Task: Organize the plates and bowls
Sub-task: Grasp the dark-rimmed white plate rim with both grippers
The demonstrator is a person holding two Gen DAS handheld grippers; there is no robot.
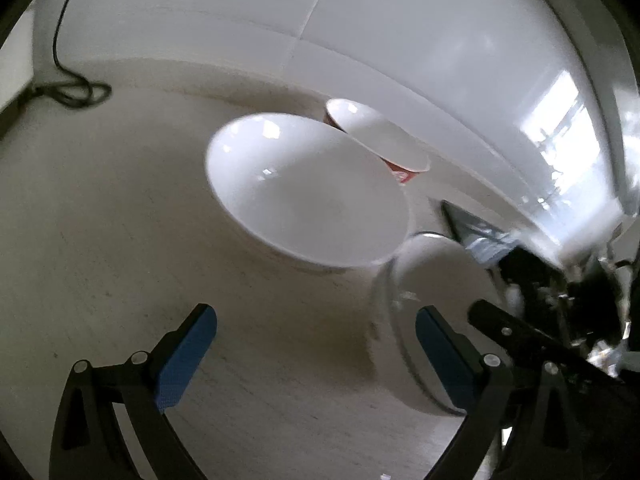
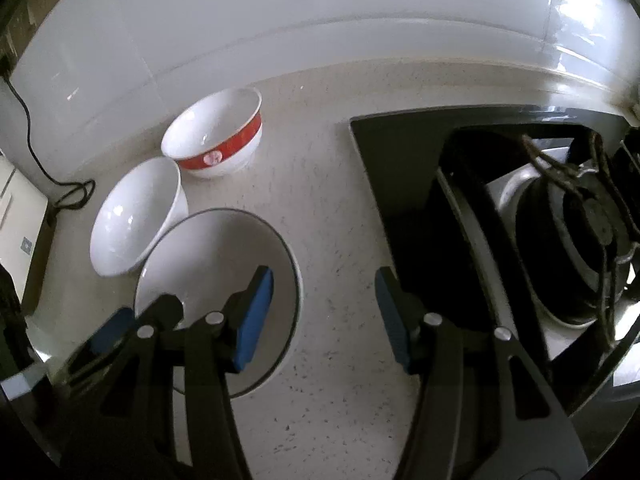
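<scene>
Right wrist view takes in the biggest things first: a pale speckled desk (image 2: 328, 208) against a white tiled wall (image 2: 280, 20), with a black gas stove (image 2: 500, 200) set into the desk at the right. Three bowls are grouped close together near the wall, probably so they can be nested. The shallow dark-rimmed bowl (image 2: 208, 256) lies nearest, the plain white bowl (image 2: 132, 220) sits just behind it with rims about touching, and the red-banded bowl (image 2: 216, 140) stands a little beyond. A pale round emblem marks the red band, but no writing can be read.

The right gripper (image 2: 324, 312) points steeply down over bare desk just beside the dark-rimmed bowl; its fingers (image 2: 256, 312) stand apart with nothing between them, so it grasps nothing. One finger overlaps the bowl's rim in view, which suggests a grab on that rim is intended.

The left gripper (image 1: 316, 344) hangs likewise released, fingers (image 1: 188, 356) wide over desk, the bowl's edge just beside its right finger. A black cable (image 2: 52, 184) trails along the wall.
</scene>
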